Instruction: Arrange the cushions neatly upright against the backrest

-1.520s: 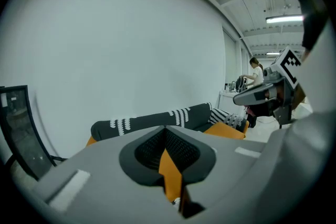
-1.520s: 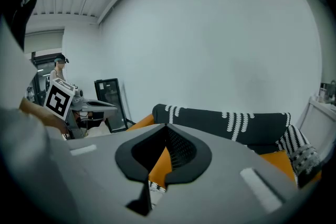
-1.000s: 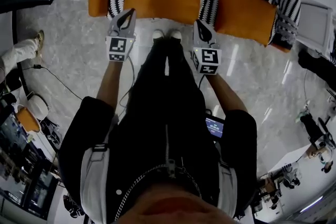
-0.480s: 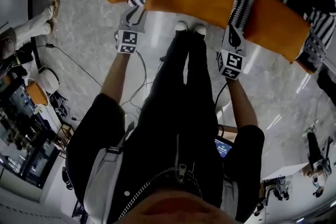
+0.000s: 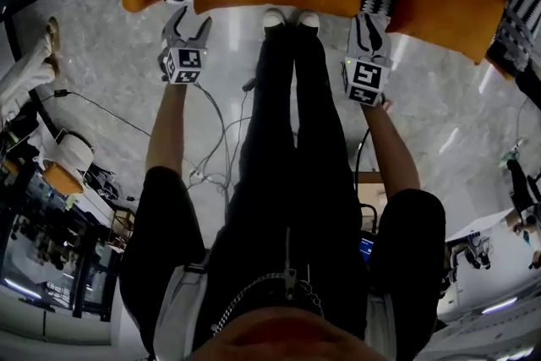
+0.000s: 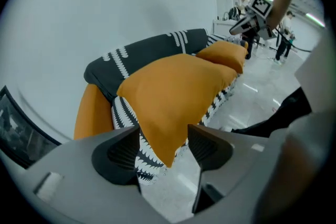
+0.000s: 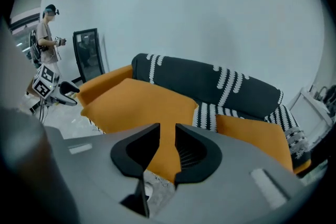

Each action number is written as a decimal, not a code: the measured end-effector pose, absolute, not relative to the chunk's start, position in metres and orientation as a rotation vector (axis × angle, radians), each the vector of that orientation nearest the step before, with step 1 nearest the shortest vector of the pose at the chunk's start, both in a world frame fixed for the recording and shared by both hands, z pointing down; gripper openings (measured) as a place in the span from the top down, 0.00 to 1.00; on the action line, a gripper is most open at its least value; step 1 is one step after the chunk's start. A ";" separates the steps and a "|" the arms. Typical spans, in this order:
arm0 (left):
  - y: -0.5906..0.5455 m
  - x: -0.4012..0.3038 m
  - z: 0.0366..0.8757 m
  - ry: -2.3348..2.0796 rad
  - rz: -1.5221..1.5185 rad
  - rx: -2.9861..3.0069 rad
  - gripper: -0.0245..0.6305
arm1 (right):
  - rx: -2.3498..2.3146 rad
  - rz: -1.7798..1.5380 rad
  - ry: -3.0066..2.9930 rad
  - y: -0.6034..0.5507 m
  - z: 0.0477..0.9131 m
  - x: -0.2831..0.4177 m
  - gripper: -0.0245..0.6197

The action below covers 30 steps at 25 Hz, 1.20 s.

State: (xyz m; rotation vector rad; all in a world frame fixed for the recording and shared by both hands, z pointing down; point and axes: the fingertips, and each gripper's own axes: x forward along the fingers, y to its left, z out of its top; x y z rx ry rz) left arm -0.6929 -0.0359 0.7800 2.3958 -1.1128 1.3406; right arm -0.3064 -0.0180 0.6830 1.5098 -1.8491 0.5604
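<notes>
Left gripper view: left gripper [image 6: 164, 138], jaws just opened wide, frames a cushion [image 6: 173, 89] corner, untouched. Right gripper [image 7: 167, 136], just opened slightly, straddles its other corner.

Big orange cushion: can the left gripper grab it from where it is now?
Probably yes. The left gripper has just been opening its jaws; they stand wide, and a corner of the cushion sits right between them, untouched. Nothing blocks the way.

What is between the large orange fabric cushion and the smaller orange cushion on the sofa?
A strip of the sofa's black-and-white zigzag cover lies there, clearest in the right gripper view.
</notes>
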 end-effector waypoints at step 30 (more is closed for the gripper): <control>-0.036 -0.690 0.887 -0.992 1.592 2.146 0.90 | 0.871 0.741 -1.475 0.021 0.894 -0.231 0.91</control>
